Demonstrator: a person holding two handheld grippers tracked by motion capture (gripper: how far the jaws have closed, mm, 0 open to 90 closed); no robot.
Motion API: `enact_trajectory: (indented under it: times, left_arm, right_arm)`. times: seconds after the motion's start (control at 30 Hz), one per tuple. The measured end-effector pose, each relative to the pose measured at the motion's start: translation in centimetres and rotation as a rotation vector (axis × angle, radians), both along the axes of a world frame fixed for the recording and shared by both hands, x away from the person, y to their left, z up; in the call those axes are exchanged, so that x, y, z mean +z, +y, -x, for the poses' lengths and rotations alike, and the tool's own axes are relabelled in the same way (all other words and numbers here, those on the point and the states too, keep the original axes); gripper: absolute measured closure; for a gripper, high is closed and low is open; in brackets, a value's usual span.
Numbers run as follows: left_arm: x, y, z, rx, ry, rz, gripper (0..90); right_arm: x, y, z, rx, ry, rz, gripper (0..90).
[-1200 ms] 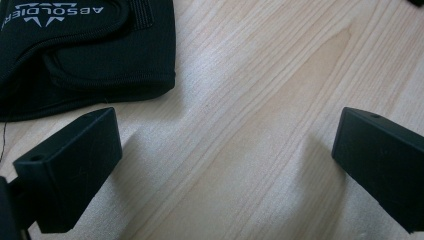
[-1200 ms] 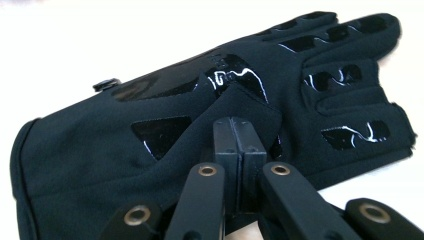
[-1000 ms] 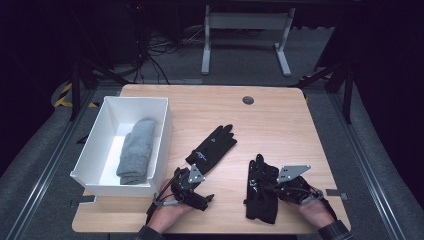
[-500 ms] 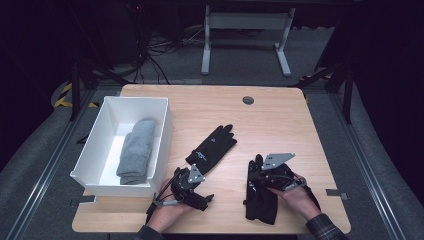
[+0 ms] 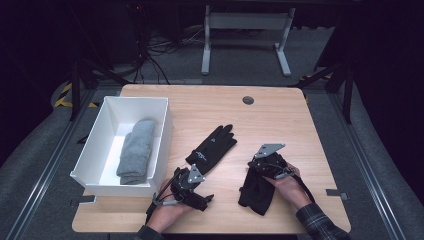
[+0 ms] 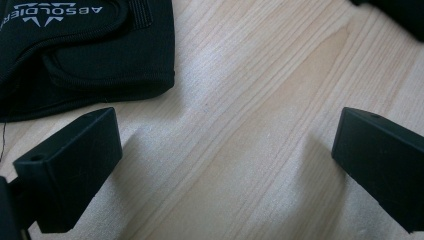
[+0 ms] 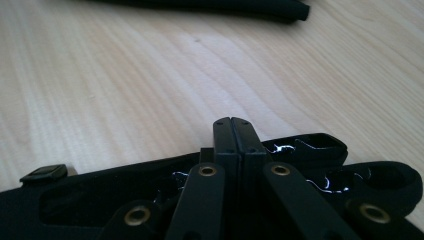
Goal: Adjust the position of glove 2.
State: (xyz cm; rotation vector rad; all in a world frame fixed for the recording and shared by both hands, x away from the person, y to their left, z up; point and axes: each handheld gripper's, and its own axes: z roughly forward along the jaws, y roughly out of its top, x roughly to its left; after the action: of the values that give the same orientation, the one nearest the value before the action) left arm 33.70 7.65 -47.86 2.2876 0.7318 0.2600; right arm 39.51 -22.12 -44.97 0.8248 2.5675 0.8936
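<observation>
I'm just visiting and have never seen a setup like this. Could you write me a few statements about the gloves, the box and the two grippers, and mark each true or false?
1. The white box holds a folded grey cloth. True.
2. Both black gloves lie inside that box. False: the far glove and the near glove lie on the wooden table.
3. The left gripper stands open above bare wood. True.
4. The right gripper stands wide open. False: its jaws are shut together, above the near glove.

desk (image 5: 280, 115): pale wood, smooth, matt grain
near glove (image 5: 256, 192): black cloth, glossy grip print
far glove (image 5: 212, 147): black matt knit cloth
bin (image 5: 95, 150): white smooth plastic
folded towel (image 5: 136, 150): grey, soft cloth
left claw (image 6: 225, 165): matt black plastic
</observation>
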Motion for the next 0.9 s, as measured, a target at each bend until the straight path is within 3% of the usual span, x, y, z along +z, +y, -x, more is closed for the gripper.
enact_trajectory:
  times: [0.17,0.33,0.4,0.57,0.67,0.77,0.9]
  left_arm:
    - [0.0,0.0,0.0,0.0,0.0,-0.002,0.1]
    - [0.6,-0.3,-0.2,0.015,0.038,-0.039,1.5]
    - [0.8,-0.3,-0.3,0.021,0.061,-0.041,1.6]
    - [1.3,-0.4,-0.4,0.036,0.063,-0.033,1.7]
    - [2.1,-0.7,-0.6,0.04,0.052,-0.023,3.2]
    - [2.7,-1.1,-1.1,0.054,0.047,0.0,5.0]
    - [3.3,-1.5,-2.0,0.059,0.045,-0.001,9.4]
  right_arm:
    - [0.1,-0.6,-0.4,-0.008,-0.005,-0.025,87.9]
    - [1.0,-1.6,0.1,-0.023,-0.023,-0.087,69.9]
    - [1.3,-2.5,0.3,-0.047,-0.038,-0.108,58.1]
    - [1.6,-4.9,1.1,-0.114,-0.087,-0.129,39.6]
    - [1.5,-6.3,1.5,-0.152,-0.107,-0.129,34.5]
    - [1.3,-7.9,1.8,-0.179,-0.103,-0.147,31.9]
    - [0.8,-9.5,2.2,-0.2,-0.102,-0.156,28.9]
